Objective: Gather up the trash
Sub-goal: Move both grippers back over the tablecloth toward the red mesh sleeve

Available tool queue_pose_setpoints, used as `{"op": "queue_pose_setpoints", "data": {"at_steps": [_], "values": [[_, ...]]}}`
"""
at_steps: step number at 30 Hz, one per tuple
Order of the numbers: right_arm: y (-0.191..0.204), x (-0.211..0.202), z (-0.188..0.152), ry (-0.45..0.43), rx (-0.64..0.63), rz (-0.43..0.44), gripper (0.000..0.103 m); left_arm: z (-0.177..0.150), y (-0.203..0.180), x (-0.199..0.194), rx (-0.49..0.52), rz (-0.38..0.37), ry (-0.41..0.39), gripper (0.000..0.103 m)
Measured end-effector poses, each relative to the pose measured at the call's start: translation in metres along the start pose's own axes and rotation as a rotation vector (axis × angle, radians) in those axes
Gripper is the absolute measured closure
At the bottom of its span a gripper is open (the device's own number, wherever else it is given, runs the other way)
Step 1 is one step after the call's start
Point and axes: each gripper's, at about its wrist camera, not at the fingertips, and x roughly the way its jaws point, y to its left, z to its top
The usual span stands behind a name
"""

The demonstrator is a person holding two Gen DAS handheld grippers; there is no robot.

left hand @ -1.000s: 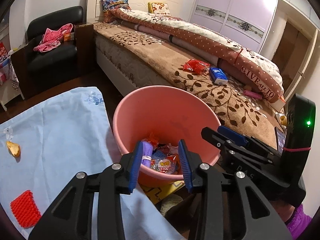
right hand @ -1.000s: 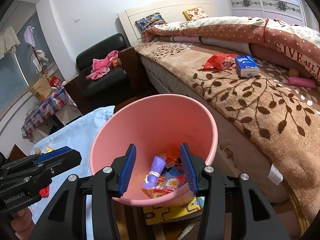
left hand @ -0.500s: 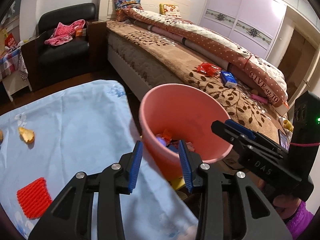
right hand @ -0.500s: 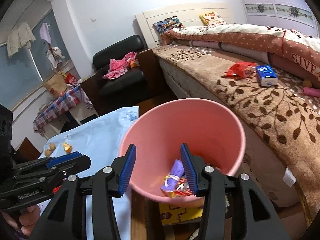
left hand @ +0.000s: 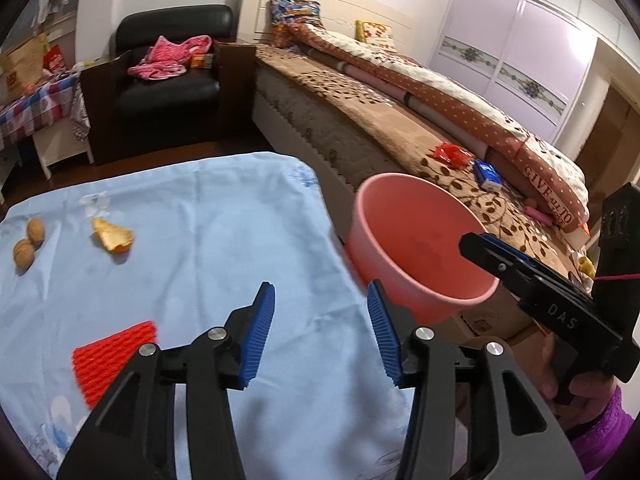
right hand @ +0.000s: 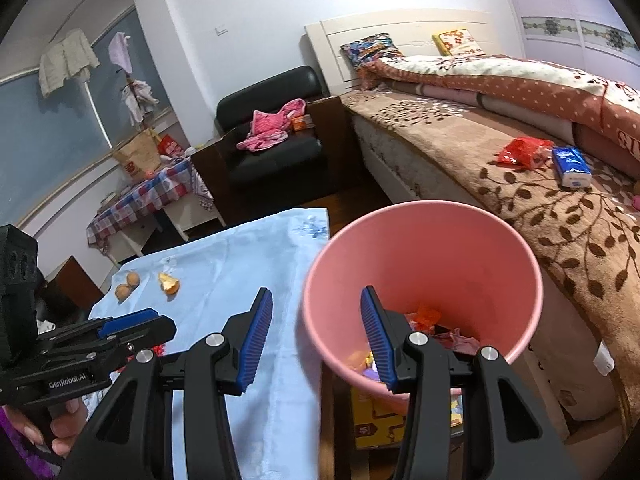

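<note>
Both grippers empty, between pickups at the table edge.

Left gripper (left hand: 320, 332) and right gripper (right hand: 316, 340) spread wide, holding nothing. Orange peel (left hand: 112, 236), walnuts (left hand: 28, 242) and red mesh (left hand: 114, 354) lie on blue cloth (left hand: 224, 216); pink bin (right hand: 424, 280) just beside. Risk: pinching cloth with the peel, dragging scraps off.

Blue cloth (left hand: 208, 240) mid open; bin (left hand: 420, 248) blocks rt edge.

From the left gripper's camera the pink bucket (left hand: 420, 256) hides its contents behind its near wall, and its edge beside the cloth (left hand: 200, 240) is smeared. The right gripper's finger (right hand: 378, 344) covers part of the wrappers (right hand: 436, 324), too jumbled to sort.
</note>
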Motion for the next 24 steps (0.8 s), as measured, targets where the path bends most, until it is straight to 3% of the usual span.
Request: {"op": "queue_pose_setpoints", "data": {"at_steps": [24], "values": [[0.075,0.028,-0.024,0.114,-0.083,0.128,0.056,-0.046,0.101,-0.047,-0.103,0.139,-0.009,0.054]]}}
